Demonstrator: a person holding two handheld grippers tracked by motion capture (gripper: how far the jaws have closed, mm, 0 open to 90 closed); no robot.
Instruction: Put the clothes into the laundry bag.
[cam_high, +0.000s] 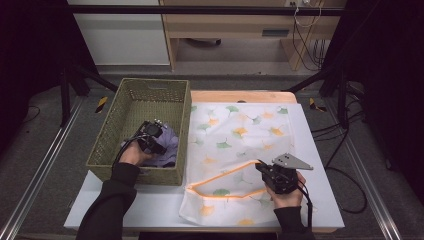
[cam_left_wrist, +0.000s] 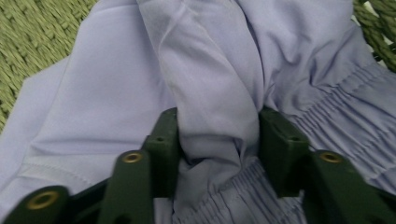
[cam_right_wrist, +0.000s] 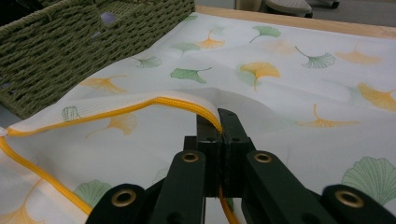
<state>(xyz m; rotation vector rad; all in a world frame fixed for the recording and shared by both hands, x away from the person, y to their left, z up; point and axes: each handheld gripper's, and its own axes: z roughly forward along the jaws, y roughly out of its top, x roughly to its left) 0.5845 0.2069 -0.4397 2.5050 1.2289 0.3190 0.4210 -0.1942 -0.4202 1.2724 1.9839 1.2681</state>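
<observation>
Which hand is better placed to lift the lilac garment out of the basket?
Left: the left gripper already straddles a fold of the lilac garment in the basket; the right gripper pinches the bag's orange rim.

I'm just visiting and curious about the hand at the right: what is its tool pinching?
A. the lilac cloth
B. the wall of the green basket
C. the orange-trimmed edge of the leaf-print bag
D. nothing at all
C: in the right gripper view the right tool is closed on the orange-trimmed edge of the leaf-print bag, lifting it off the table, while the lilac cloth lies in the green basket.
</observation>
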